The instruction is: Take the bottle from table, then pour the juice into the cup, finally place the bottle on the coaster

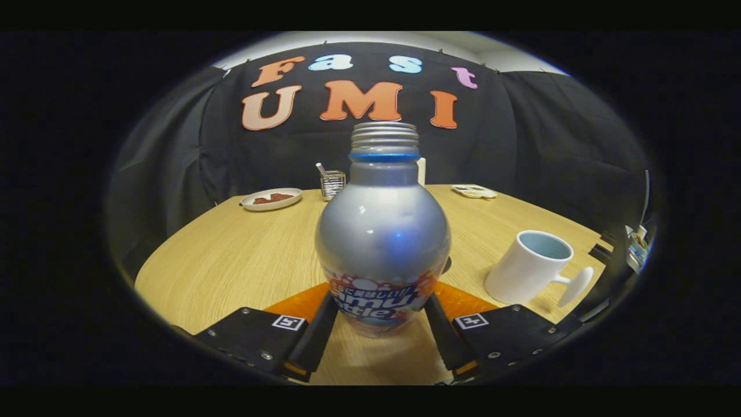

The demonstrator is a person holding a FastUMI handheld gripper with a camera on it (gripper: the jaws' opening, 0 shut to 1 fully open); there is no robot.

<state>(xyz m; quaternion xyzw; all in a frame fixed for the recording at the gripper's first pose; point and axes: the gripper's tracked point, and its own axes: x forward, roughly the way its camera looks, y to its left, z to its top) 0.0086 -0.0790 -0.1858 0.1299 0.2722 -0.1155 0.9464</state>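
here the bottle stands upright between the two fingers of the gripper, its long axis vertical, cap off and neck open; the fingers sit closed against its lower sides, so it looks gripped. whether its base is on the table or raised, i cannot tell. the orange coaster lies just behind the base, partly hidden. the cup stands at about two o'clock from the bottle, tilted, handle pointing right. far beyond, a plate at eleven o'clock

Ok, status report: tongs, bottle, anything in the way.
Tongs shut on bottle, upright, cap off. Orange coaster just behind bottle. Cup ahead to the right, tilted. Nothing between bottle and cup.
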